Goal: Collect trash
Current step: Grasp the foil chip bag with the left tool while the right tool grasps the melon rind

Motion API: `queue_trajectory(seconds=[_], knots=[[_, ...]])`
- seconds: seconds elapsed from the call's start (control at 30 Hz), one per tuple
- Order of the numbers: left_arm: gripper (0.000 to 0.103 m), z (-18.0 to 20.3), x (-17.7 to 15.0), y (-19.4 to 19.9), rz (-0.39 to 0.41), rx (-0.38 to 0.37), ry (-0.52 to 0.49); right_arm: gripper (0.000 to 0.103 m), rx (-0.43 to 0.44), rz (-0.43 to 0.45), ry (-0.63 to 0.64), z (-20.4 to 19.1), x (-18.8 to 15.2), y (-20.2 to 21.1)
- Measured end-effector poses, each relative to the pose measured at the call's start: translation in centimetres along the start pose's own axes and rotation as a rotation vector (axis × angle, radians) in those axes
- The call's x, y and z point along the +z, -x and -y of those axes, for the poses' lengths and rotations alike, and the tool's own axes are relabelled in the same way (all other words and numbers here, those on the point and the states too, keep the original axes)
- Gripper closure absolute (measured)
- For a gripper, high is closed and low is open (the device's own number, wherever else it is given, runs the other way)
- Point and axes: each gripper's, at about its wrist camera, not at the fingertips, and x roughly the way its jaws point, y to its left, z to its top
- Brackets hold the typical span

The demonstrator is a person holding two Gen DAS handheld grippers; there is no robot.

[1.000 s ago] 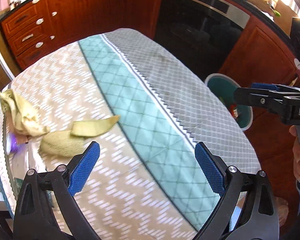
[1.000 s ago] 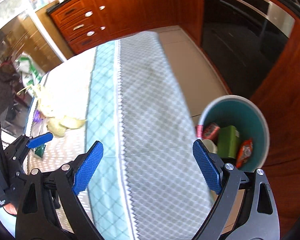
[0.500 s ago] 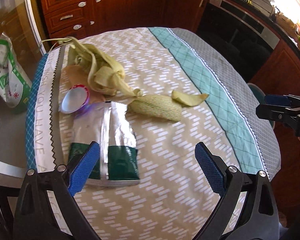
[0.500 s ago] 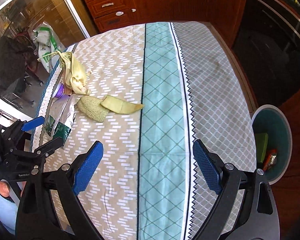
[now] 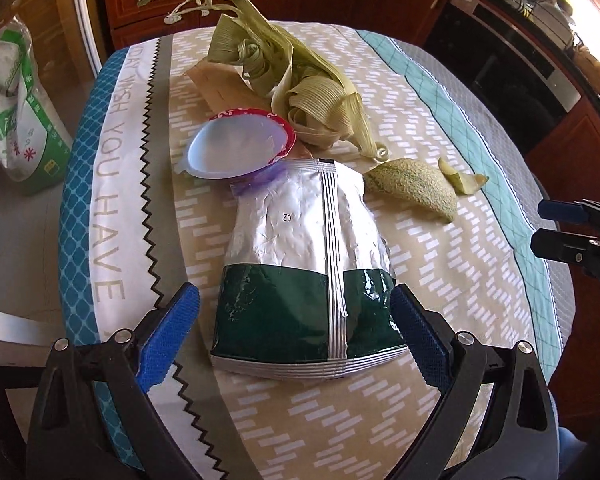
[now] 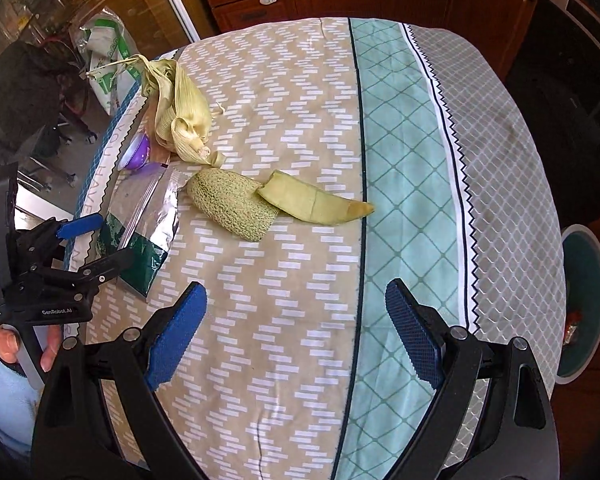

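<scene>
We're at the reach-in step for the next piece of trash: left gripper (image 5: 296, 336) is spread wide with its blue pads straddling the near, dark-green end of the foil snack bag (image 5: 304, 264), nothing held, and we can't tell if the pads touch the foil or hover just above it. The bag lies flat on the tablecloth (image 5: 440, 280), seam side up, its far end touching the plastic cup (image 5: 236, 146) at 11 o'clock. Corn husks (image 5: 296, 68) sit at 12, the melon rind (image 5: 414, 190) at 1 to 2 with a smaller peel strip (image 5: 462, 180) just beside it. Right gripper (image 6: 296, 340) is also wide and empty, over bare cloth, with the rind at 11 to 12 in its view and well clear of it. The trash bin (image 6: 584, 304) sits off the table edge at 3 o'clock in the right view, already holding some wrappers. Next move, as we read it: drop the left pads to the cloth, pinch the bag's crimped bottom edge, lift and carry to the bin. Flat foil is slippery, so we'd want a low, edge-on bite.
</scene>
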Motion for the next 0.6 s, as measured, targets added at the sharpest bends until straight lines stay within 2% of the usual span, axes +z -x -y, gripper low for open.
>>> queue_trajectory(seconds=[0.27, 0.37, 0.5, 0.6], knots=[[0.005, 1.8, 0.4, -1.1, 0.004, -0.024, -0.046, 0.016, 0.01, 0.005, 0.015, -1.1, 1.3, -1.3], [0.005, 2.6, 0.2, -1.2, 0.031, -0.026, -0.052, 0.016, 0.012, 0.022, 0.044, -2.0, 2.1, -1.6], [0.024, 3.5, -0.5, -1.1, 0.075, 0.051, -0.079, 0.016, 0.021, 0.033, 0.102, -3.5, 2.8, -1.9], [0.041, 3.6, -0.6, -0.6, 0.082, 0.009, -0.065, 0.019, 0.028, 0.036, 0.143, -4.5, 3.1, -2.2]])
